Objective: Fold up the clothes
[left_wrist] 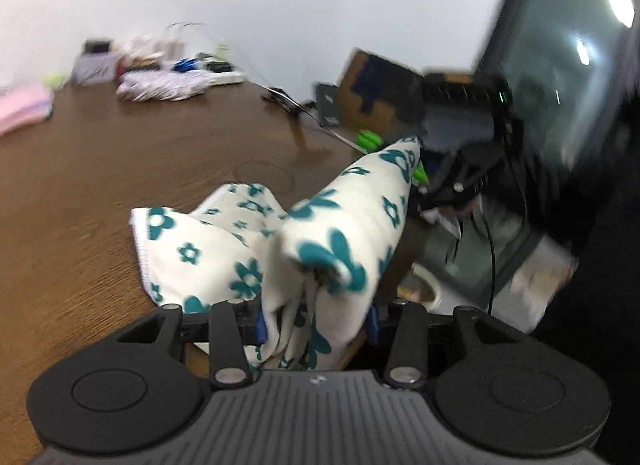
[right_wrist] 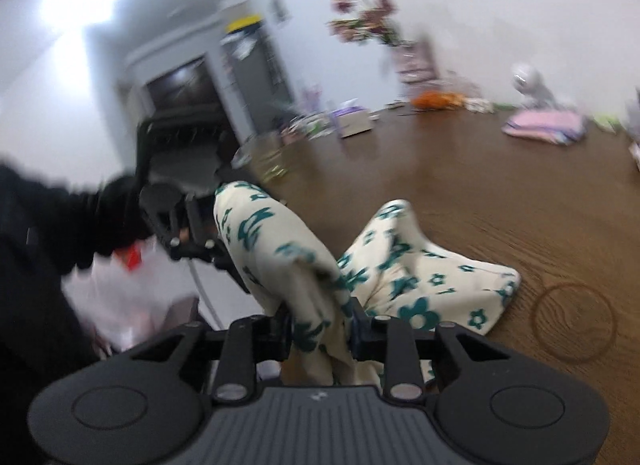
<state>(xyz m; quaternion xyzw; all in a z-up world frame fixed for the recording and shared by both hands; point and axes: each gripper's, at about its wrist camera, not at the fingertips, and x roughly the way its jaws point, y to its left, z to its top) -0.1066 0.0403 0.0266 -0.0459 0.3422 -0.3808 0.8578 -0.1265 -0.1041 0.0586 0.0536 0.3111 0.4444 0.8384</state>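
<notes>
Gripping: your left tongs (left_wrist: 316,321) and right tongs (right_wrist: 320,329) both pinch the floral cloth (left_wrist: 340,233).
Surface (left_wrist: 100,193): the cloth's far end rests there.

No text, label, brand or number can be read in either view. Both pictures are blurred. The brown box (left_wrist: 380,85) beyond the table in the left wrist view bears dark blue print, and the yellow strip (right_wrist: 242,23) on the grey cabinet in the right wrist view is too smeared to make out.
</notes>
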